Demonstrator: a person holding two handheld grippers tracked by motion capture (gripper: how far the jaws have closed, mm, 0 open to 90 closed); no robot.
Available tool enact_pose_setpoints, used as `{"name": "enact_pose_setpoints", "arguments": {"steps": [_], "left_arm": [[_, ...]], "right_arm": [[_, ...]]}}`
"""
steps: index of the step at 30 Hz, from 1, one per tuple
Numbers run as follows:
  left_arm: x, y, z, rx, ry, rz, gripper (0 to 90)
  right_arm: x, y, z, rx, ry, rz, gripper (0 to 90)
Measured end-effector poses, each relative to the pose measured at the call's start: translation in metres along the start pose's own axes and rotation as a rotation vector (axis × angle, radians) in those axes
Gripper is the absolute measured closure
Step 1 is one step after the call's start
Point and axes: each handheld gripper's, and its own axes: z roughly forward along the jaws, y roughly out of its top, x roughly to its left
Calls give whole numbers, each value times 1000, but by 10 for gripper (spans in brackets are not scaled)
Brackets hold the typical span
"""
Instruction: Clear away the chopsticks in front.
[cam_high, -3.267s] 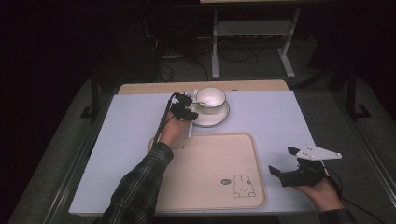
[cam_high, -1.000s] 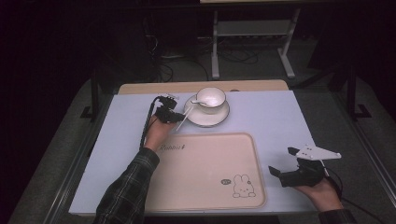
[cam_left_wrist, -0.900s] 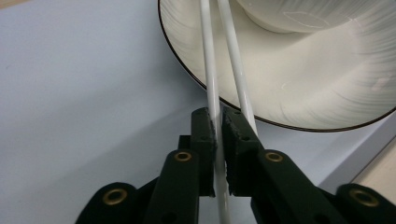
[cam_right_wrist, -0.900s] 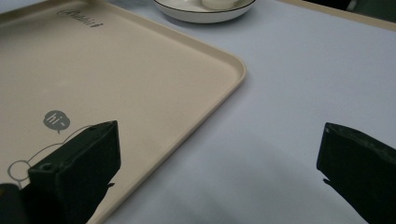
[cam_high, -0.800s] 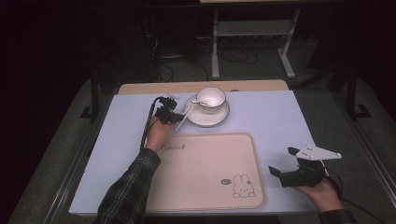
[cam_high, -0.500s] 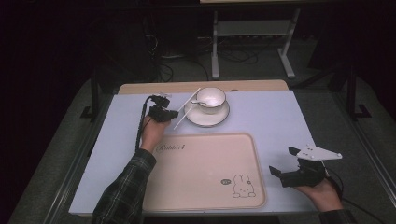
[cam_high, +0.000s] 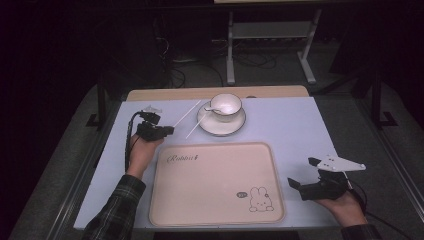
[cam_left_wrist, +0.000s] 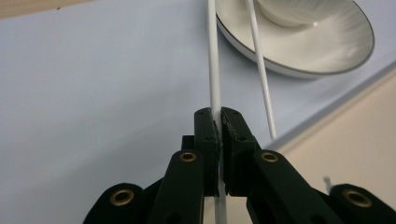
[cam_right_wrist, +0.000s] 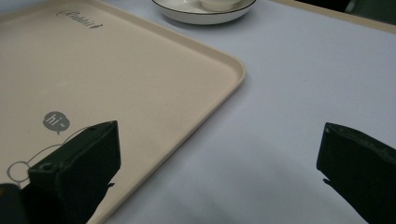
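- My left gripper (cam_left_wrist: 219, 128) has its jaws squeezed tight on one white chopstick (cam_left_wrist: 213, 60); in the high view that stick (cam_high: 186, 113) juts toward 1 o'clock from the gripper (cam_high: 167, 130), off the cloth.
- The second chopstick (cam_high: 194, 128) lies with its far end on the saucer (cam_high: 220, 129) rim and its near end on the cloth, just beside the tray's (cam_high: 216, 220) 11 o'clock corner.
- Open blue cloth lies at 9 o'clock of my left hand (cam_high: 142, 150) out to the table edge, and a wide bare stretch lies between saucer and right edge.
- My left forearm comes in from 6 o'clock, wrist bent, gripper pointing to 3 o'clock.
- My right gripper (cam_high: 297, 186) rests at the tray's 4 o'clock corner, jaws wide apart on nothing, facing 9 o'clock.
- Count: two chopsticks, one cup (cam_high: 226, 104) with one spoon (cam_high: 210, 108) in it, one saucer, one tray.
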Motion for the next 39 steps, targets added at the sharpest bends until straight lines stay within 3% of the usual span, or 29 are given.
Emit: {"name": "enact_pose_setpoints", "arguments": {"steps": [4, 10, 12, 18, 26, 32, 39], "left_arm": [[-5, -12, -17, -3, -4, 14, 855], [-24, -41, -46, -7, -29, 25, 854], [-26, -43, -50, -13, -31, 24, 854], [-44, -62, -68, -40, -92, 23, 854], [-68, -82, -64, 14, -146, 46, 854], [-77, -89, -62, 42, -164, 57, 854], [-77, -95, -51, 104, -138, 65, 852]], "right_arm": [[1, 0, 0, 2, 1, 0, 0], [1, 0, -1, -3, 0, -6, 0], [1, 1, -1, -2, 1, -8, 0], [3, 1, -1, -1, 2, -5, 0], [2, 1, 0, 3, -2, -10, 0], [2, 1, 0, 2, -2, -8, 0], [2, 1, 0, 4, -1, -10, 0]]}}
